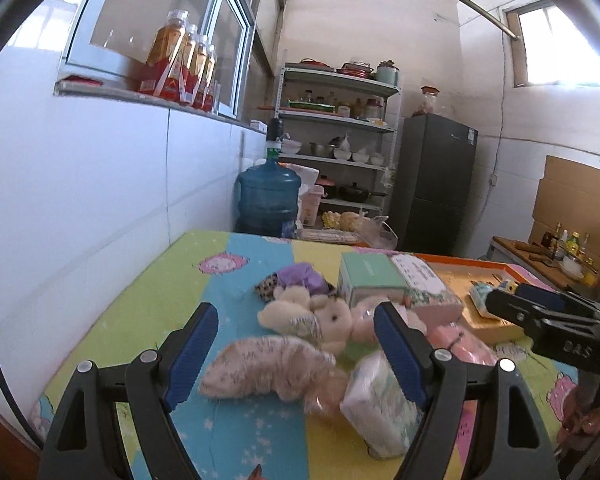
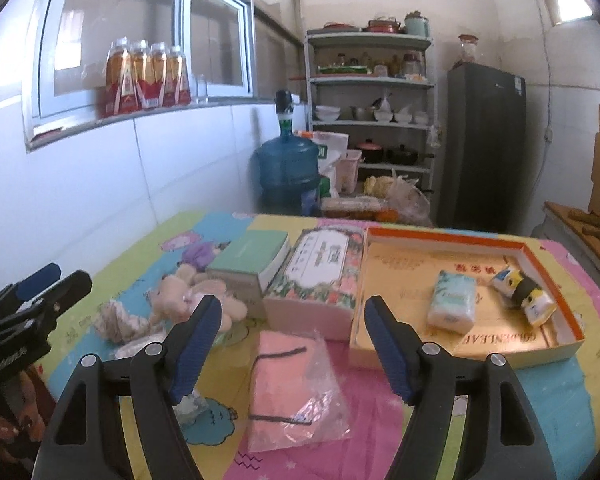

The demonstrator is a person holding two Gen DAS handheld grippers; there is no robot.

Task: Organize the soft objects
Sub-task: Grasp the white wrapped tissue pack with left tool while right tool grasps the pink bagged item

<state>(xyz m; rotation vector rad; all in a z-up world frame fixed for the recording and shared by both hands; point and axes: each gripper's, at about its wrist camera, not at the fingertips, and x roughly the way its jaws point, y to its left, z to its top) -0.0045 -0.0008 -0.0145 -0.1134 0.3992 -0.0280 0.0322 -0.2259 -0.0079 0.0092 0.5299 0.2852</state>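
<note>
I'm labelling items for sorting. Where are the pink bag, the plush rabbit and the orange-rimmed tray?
pink bag (image 2: 288, 384): right wrist view, middle of its plastic wrap.
plush rabbit (image 1: 332, 318): left wrist view, its head.
tray (image 2: 400, 276): right wrist view, bare floor near left wall.

The counter (image 2: 380, 420), covered by a cartoon-print mat, carries plush toys (image 2: 188, 296), boxes (image 2: 316, 276), a pink pouch (image 2: 292, 384) and a cardboard tray (image 2: 560, 304).

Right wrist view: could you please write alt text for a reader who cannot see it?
The open right tool hovers over a pink cloth in a clear bag on a colourful mat. To the right, an orange-rimmed box holds a tissue pack; to the left lie a plush toy and the left tool.
</note>
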